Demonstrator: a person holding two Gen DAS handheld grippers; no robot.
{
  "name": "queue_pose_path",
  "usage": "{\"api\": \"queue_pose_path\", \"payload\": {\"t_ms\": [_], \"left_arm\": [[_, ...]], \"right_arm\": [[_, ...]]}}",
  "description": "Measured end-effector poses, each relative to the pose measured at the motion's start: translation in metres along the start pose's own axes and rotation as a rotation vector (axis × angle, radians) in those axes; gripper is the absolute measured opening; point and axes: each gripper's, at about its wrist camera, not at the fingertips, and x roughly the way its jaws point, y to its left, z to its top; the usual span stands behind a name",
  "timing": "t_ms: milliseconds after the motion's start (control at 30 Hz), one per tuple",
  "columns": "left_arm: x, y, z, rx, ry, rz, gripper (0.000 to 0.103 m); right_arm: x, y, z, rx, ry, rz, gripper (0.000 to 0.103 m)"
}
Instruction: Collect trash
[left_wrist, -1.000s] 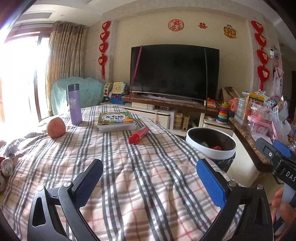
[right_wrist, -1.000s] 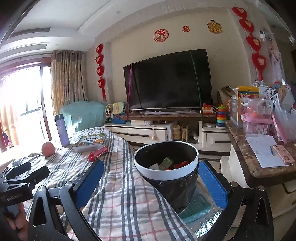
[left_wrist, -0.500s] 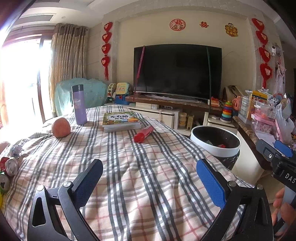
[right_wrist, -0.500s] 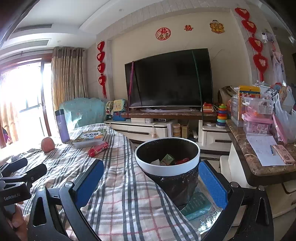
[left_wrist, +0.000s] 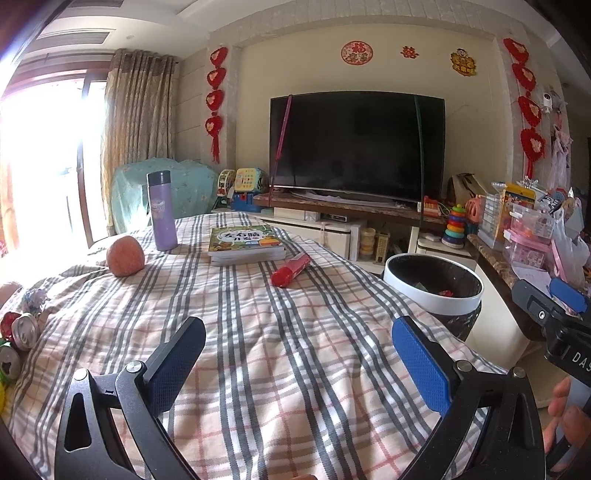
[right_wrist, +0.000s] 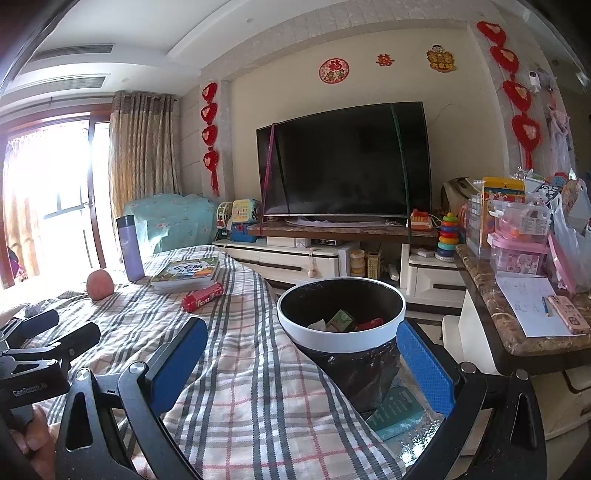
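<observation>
A red tube-shaped wrapper (left_wrist: 290, 268) lies on the plaid-covered table (left_wrist: 258, 350), in front of a book; it also shows in the right wrist view (right_wrist: 202, 296). A white-rimmed trash bin (left_wrist: 433, 283) with a black liner stands beside the table's right edge and holds several scraps (right_wrist: 345, 322). Crushed cans (left_wrist: 20, 334) lie at the table's left edge. My left gripper (left_wrist: 297, 362) is open and empty above the near part of the table. My right gripper (right_wrist: 303, 363) is open and empty, close to the bin (right_wrist: 341, 314).
A purple bottle (left_wrist: 161, 210), an orange-red fruit (left_wrist: 125, 256) and a book (left_wrist: 245, 242) stand on the far part of the table. A marble-topped counter (right_wrist: 517, 314) with boxes and paper is on the right. A TV (left_wrist: 356, 147) and cabinet are behind.
Both grippers have drawn back and risen slightly; the table objects and bin look farther off. The cans at the left edge have come into the left view. Both jaws stayed open.
</observation>
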Motion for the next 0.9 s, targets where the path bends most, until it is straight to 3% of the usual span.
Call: {"api": "queue_pose_path", "payload": {"t_ms": [900], "left_arm": [[-0.0007,0.0014,-0.0018,0.010,-0.013,-0.004,0.102]], "right_arm": [[0.0005,0.0027,0.0002,-0.002,-0.003,0.010,0.103]]}}
